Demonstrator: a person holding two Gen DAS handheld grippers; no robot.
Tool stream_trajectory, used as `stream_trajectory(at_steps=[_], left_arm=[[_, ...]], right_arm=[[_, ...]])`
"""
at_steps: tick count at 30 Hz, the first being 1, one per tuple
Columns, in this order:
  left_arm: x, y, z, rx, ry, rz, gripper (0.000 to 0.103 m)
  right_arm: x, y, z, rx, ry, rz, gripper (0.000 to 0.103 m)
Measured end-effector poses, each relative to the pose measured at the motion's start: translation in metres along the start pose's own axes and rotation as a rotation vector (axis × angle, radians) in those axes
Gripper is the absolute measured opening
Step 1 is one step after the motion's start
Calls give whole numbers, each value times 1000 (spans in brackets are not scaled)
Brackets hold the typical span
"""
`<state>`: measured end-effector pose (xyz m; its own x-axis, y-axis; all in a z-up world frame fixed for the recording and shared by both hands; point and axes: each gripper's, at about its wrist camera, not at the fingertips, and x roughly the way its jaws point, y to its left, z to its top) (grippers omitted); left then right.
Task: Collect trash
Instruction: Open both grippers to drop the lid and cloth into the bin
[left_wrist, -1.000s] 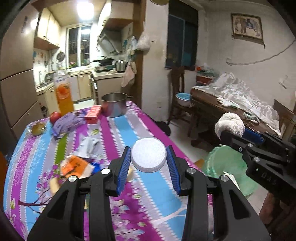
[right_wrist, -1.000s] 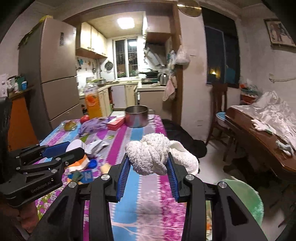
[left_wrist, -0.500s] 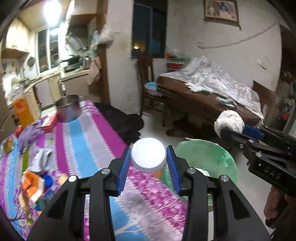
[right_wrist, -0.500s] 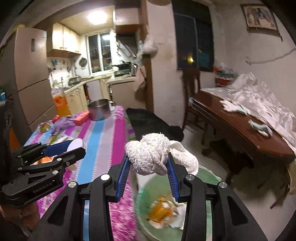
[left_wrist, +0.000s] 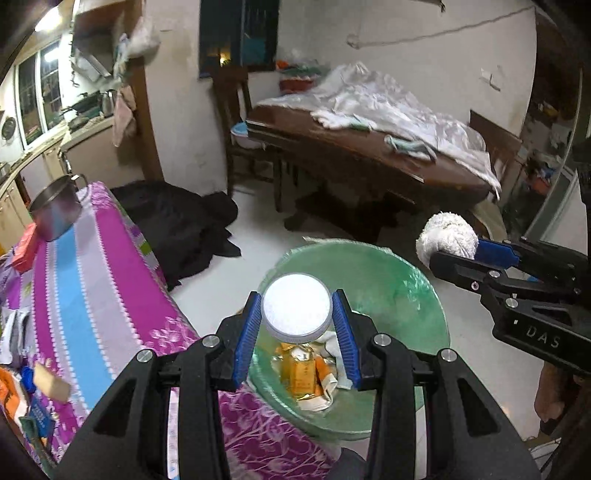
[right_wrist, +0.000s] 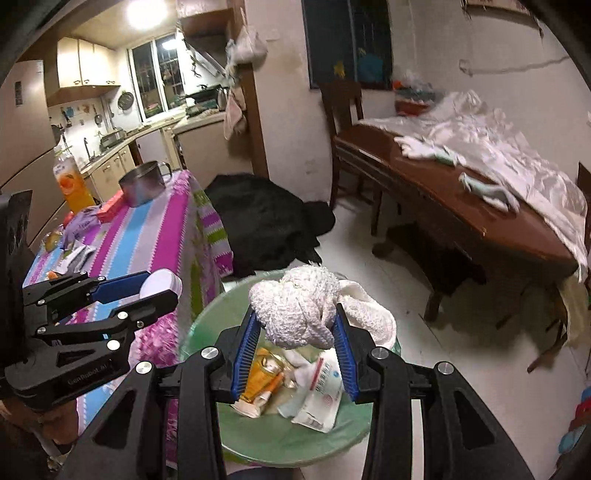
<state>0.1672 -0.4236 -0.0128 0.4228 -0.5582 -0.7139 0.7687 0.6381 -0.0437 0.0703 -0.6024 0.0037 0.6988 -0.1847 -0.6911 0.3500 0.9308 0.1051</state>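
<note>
My left gripper (left_wrist: 296, 326) is shut on a round white cap (left_wrist: 295, 308), held above the green-lined trash bin (left_wrist: 388, 280) on the floor beside the table. My right gripper (right_wrist: 295, 341) is shut on a wad of white cloth (right_wrist: 295, 308), also hanging over the bin (right_wrist: 207, 332). Orange wrappers (left_wrist: 301, 373) and white packets (right_wrist: 323, 391) lie in the bin. Each view shows the other gripper: the cloth (left_wrist: 447, 236) at right in the left wrist view, the cap (right_wrist: 160, 284) at left in the right wrist view.
A table with a striped purple, blue and pink cloth (left_wrist: 92, 295) stands left of the bin, bearing a steel pot (left_wrist: 55, 210), a juice bottle (right_wrist: 72, 181) and scattered litter (left_wrist: 40, 384). A dark heap (right_wrist: 266, 221) lies on the floor; a wooden table (right_wrist: 461, 206) stands right.
Both grippers swung from over the striped table to the right and downward, and now hang over the green bin. Each still grips its item.
</note>
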Motion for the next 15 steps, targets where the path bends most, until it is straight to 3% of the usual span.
stream_trajectory(at_steps=[15], left_arm=[[23, -12, -7, 14, 38, -6, 38]], right_arm=[[30, -13, -13, 22, 49, -1, 41]])
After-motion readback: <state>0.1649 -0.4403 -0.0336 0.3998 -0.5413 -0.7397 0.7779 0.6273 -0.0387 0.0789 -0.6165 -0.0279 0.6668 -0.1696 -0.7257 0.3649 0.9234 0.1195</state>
